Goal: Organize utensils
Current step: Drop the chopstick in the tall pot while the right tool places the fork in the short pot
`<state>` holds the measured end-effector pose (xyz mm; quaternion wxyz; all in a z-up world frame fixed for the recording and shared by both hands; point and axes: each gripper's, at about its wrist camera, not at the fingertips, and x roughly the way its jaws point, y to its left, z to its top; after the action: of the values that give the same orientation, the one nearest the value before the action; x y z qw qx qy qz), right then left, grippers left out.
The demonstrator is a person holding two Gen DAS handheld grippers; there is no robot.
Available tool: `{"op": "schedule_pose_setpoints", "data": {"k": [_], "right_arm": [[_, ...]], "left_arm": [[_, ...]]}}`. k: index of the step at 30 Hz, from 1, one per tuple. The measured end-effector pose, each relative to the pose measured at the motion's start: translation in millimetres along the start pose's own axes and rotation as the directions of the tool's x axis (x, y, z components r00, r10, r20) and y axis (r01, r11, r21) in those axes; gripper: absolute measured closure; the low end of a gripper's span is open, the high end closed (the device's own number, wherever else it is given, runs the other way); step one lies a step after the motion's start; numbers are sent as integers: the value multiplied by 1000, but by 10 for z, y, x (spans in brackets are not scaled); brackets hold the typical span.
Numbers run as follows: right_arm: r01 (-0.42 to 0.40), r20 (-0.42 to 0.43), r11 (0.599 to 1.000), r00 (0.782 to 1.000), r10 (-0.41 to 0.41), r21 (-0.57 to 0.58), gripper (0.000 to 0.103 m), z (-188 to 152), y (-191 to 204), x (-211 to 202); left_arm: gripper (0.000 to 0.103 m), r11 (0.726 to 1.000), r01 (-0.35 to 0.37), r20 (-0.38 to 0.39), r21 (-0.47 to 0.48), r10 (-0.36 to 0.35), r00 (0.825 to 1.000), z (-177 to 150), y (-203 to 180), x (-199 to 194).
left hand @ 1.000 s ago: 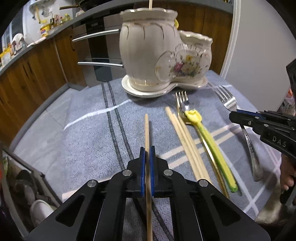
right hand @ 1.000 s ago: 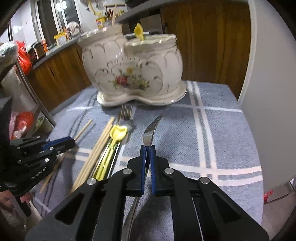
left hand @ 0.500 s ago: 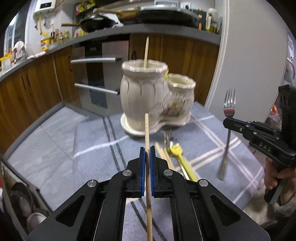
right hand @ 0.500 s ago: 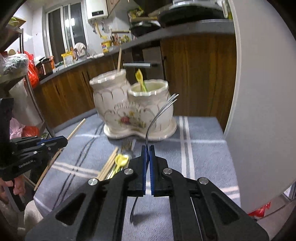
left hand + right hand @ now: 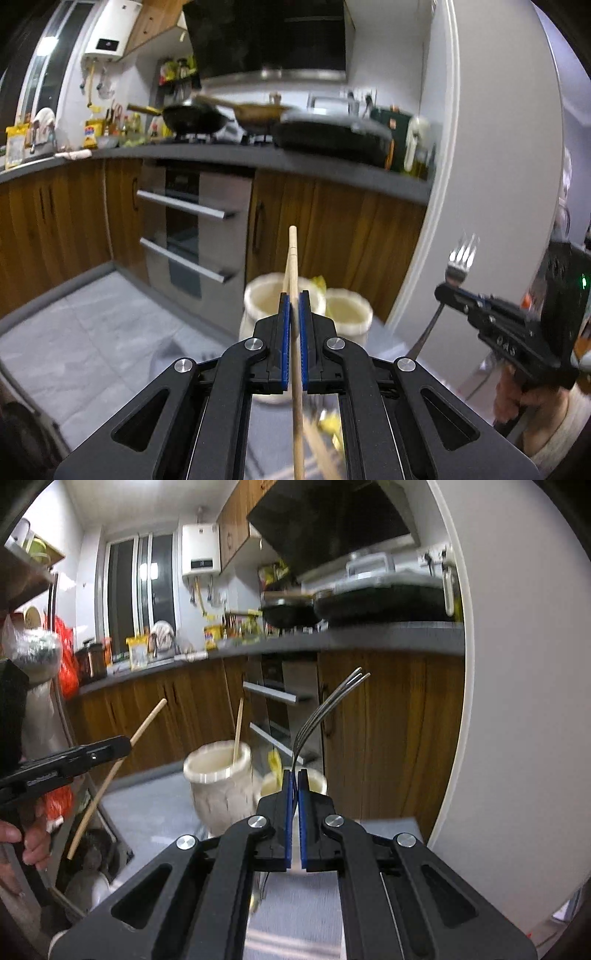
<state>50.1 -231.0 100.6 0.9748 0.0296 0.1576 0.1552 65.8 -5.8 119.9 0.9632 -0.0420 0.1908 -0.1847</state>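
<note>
Jaws of the left gripper (image 5: pixel 291 314) pinch a pale wooden chopstick (image 5: pixel 293 258); right gripper (image 5: pixel 294 790) jaws pinch a curved steel fork (image 5: pixel 325 712).

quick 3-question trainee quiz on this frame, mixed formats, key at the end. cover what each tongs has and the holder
1. True or false: the left tongs are shut on a metal spoon.
2. What do the right tongs hold? A) fork B) knife C) chopstick
3. Fill in: a wooden stick stands in the ____ pot of the white ceramic holder.

Key:
1. False. They grip a wooden chopstick.
2. A. The fork points up and away, tines on top.
3. The taller one; the stick leans inside it, and something yellow shows by the shorter pot.
</note>
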Motion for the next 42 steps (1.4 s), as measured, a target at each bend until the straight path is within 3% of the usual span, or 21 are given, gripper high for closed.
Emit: {"op": "schedule_pose_setpoints", "data": {"k": [7, 15, 19, 23, 27, 33, 42], "right_arm": [[6, 91, 999, 996, -10, 46, 100, 357, -84, 147], [16, 91, 995, 996, -26, 102, 100, 402, -175, 454], [36, 67, 994, 997, -43, 98, 101, 323, -191, 577], [58, 37, 994, 997, -61, 91, 101, 234, -223, 727], [56, -7, 994, 998, -56, 92, 101, 125, -267, 852], [46, -67, 995, 997, -40, 87, 100, -12, -276, 974], [50, -144, 993, 989, -34, 106, 100, -154, -308, 1114]], "left_arm": [[98, 1000, -1, 121, -17, 3, 993, 416, -33, 339], [98, 998, -52, 272, -35, 59, 960, 577, -21, 842], [98, 993, -105, 287, -48, 114, 951, 590, 54, 1065], [98, 988, -143, 278, -56, 153, 948, 543, 142, 1231], [98, 990, -131, 272, -55, 141, 952, 443, 208, 1246], [98, 995, -102, 217, -15, 103, 971, 189, 191, 1059], [98, 991, -133, 60, 21, 131, 990, -81, 201, 853]]}}
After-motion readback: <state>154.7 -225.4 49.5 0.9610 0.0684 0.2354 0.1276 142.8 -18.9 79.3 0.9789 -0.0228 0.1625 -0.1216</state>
